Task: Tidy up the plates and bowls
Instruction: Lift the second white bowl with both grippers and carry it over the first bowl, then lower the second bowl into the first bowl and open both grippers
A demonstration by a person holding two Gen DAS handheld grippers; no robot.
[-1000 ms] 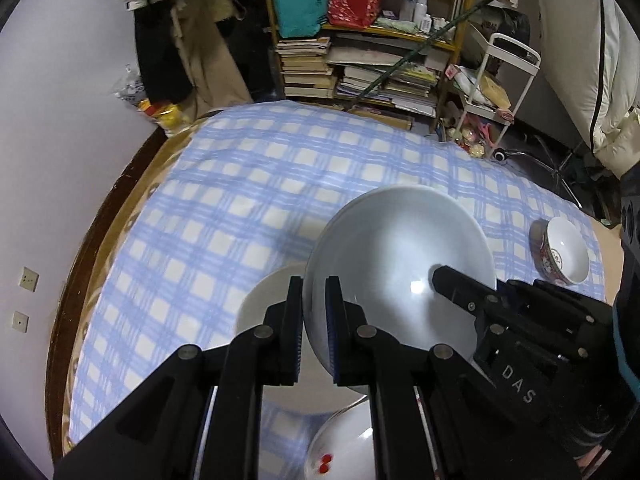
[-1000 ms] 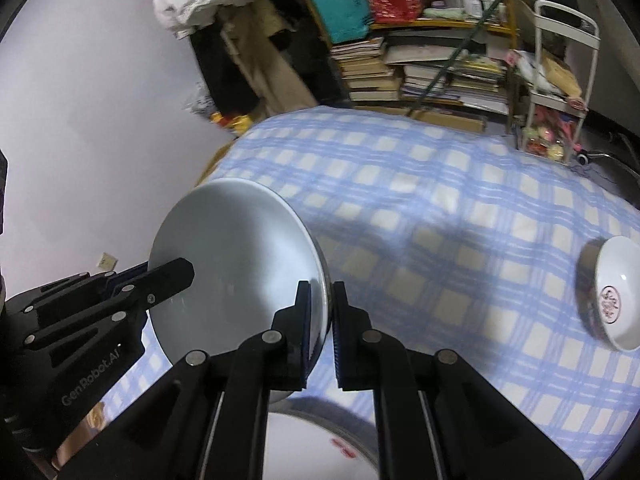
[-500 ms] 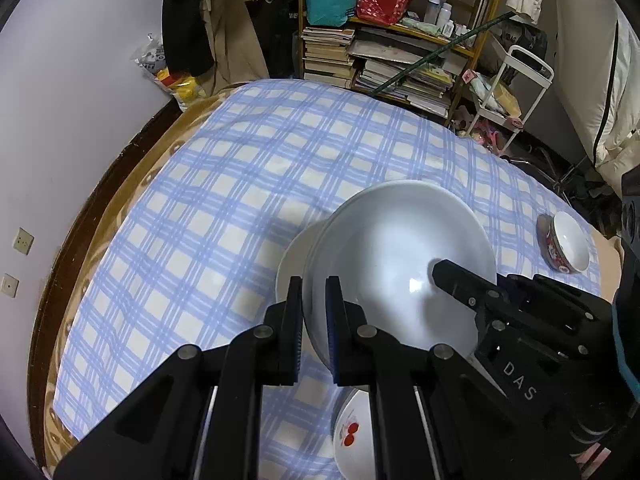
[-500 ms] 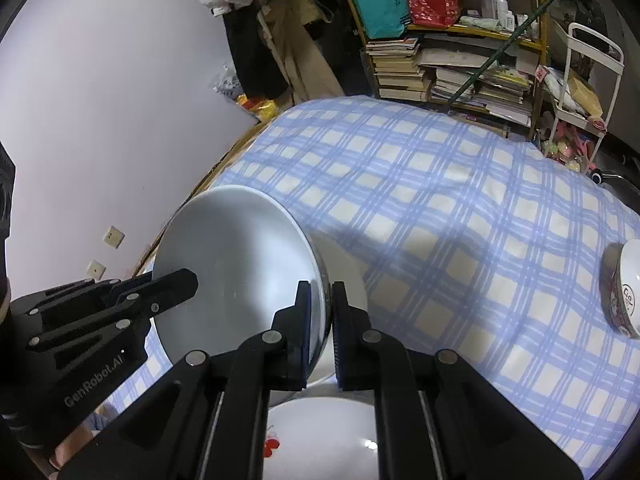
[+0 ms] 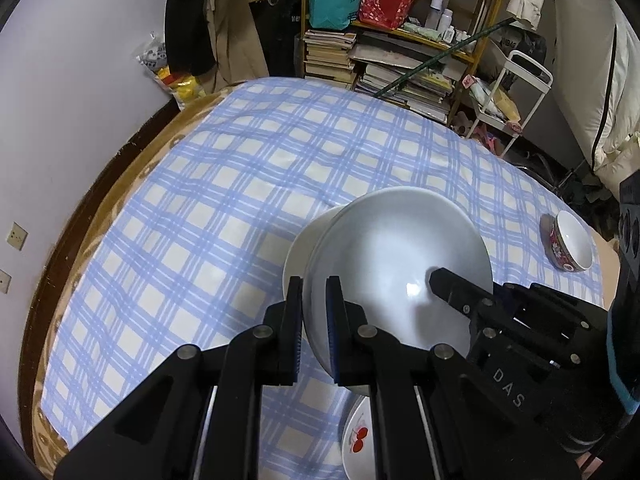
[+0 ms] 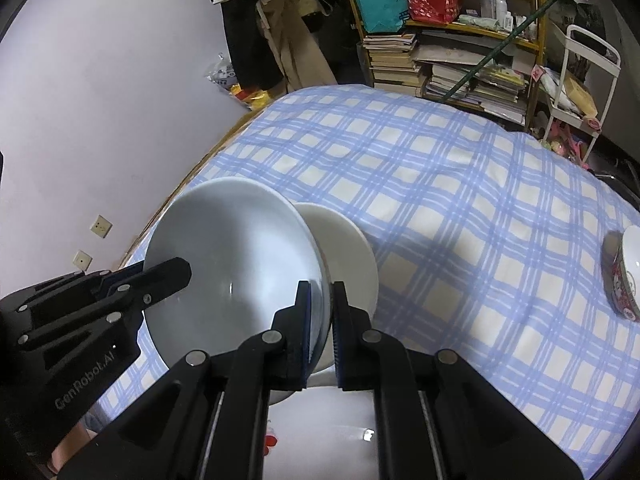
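- Both my tongs have carried the large white bowl [image 5: 396, 264] over the white plate [image 6: 348, 248].
- Left tongs [image 5: 314, 320] and right tongs [image 6: 320, 316] each pinch its rim.

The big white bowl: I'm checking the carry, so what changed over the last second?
The big white bowl, carried by both tongs, has moved over the white plate on the checked cloth. Both tongs stay clamped on its rim, left, right. The small red bowl stayed put.

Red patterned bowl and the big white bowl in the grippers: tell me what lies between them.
Only bare blue checked tablecloth lies between the big white bowl and the red patterned bowl; both wrist views show it.
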